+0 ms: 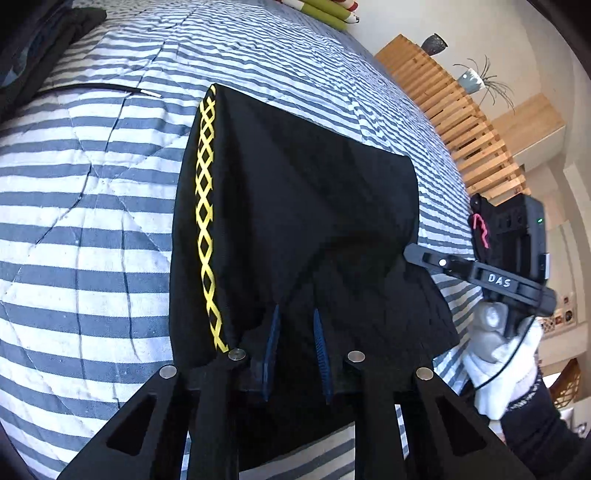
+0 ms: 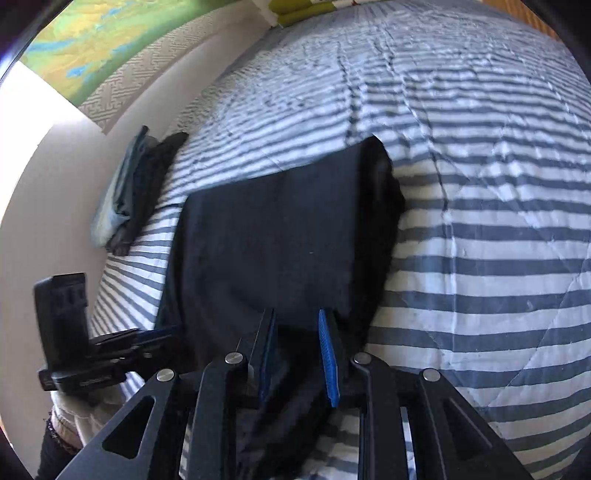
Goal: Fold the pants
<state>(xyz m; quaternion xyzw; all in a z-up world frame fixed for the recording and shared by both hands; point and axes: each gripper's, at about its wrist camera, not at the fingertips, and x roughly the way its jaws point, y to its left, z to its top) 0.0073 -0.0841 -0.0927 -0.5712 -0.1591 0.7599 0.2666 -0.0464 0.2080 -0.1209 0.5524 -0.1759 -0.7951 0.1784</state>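
Note:
Black pants with a yellow diamond side stripe lie folded on a blue-and-white striped quilt. My left gripper is shut on the near edge of the pants, and black cloth bunches between its blue pads. In the right wrist view my right gripper is also shut on the near edge of the pants. The right gripper shows at the cloth's right edge, held by a white-gloved hand. The left gripper shows at the cloth's left edge.
A pile of dark folded clothes lies at the quilt's far left by the wall. Green pillows sit at the head of the bed. A wooden slatted unit with a potted plant stands beyond the right side.

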